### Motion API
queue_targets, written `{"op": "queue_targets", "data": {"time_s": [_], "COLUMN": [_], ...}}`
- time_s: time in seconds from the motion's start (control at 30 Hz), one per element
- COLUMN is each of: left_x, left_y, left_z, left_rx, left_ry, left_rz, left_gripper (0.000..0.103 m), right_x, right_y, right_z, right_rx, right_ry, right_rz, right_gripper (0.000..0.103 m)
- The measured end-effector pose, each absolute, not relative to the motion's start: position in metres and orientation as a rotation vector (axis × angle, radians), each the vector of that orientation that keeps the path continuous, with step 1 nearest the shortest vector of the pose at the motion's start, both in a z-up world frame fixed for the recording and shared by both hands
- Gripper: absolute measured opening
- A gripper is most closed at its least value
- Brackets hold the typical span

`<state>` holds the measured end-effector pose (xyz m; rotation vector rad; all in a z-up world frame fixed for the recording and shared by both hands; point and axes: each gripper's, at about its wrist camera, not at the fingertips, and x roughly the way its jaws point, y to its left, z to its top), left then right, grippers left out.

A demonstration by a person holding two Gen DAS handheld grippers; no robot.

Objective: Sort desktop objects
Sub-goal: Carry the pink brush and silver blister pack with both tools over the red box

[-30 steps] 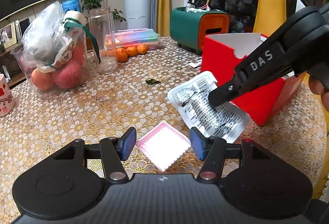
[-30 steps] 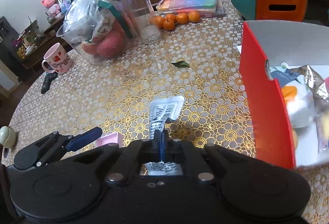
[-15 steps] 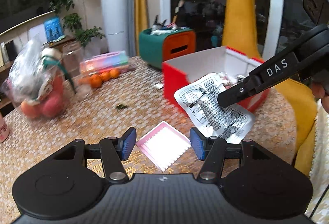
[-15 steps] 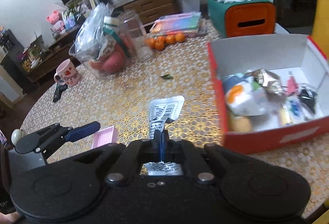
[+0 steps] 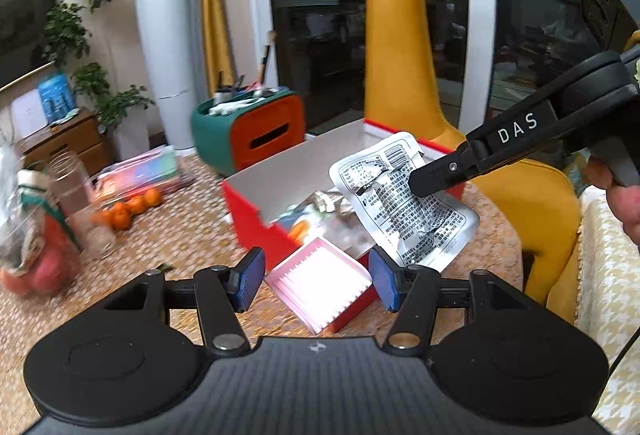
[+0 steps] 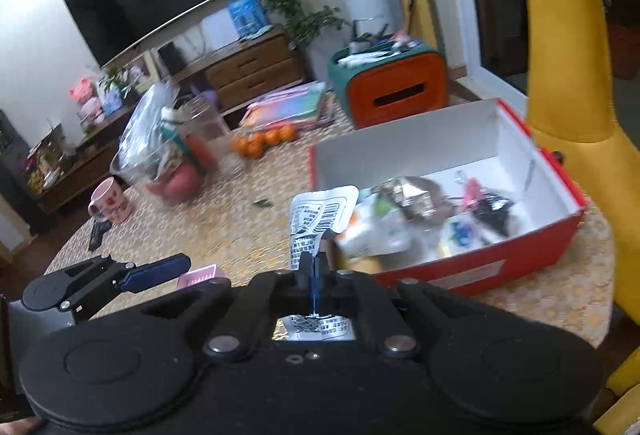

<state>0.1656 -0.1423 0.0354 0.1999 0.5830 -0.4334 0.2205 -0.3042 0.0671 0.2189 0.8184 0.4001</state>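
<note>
- The right gripper (image 6: 314,271) is pinched tight on the silver sachet (image 5: 400,195), and it has lifted that sachet off the table (image 5: 180,235); a second ago the packet lay flat beside the red box (image 6: 480,267), now it hangs over the box's near wall.
- The left gripper (image 5: 316,279) has risen along with it. Its blue pads (image 5: 250,277) grip the pink comb-like tray (image 5: 320,283) by its two sides, moderately wide apart, and the tray now sits in front of the red box's near corner instead of low over the tablecloth.
- Seen from the right wrist, the red box is open, with wrappers and small packets already piled inside; the sachet's far end overlaps its left rim.
- Both items look to be in transit to the red box, so this sorting step seems close to the drop: the sachet probably needs only a little more travel inward before release.
- The view is motion-blurred, so exact height above the red box cannot be told.
</note>
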Motion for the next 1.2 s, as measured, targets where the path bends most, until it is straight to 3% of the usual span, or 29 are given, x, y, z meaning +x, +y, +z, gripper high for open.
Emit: {"op": "queue_targets", "data": {"time_s": [0.63,1.2], "left_x": [0.247,0.313], "left_y": [-0.219,-0.243], "left_z": [0.027,-0.026], "left_rx": [0.252,0.263], "left_ry": [0.612,0.755], "left_rz": [-0.473,-0.463], "left_gripper": [0.056,0.056], "right_x": [0.283,0.344], "right_y": [-0.385,-0.373], "right_z": [0.047,-0.016], "right_rx": [0.293,0.315], "right_ry": [0.752,0.894], "right_rz": [0.207,0.213], "right_gripper": [0.000,0.000]}}
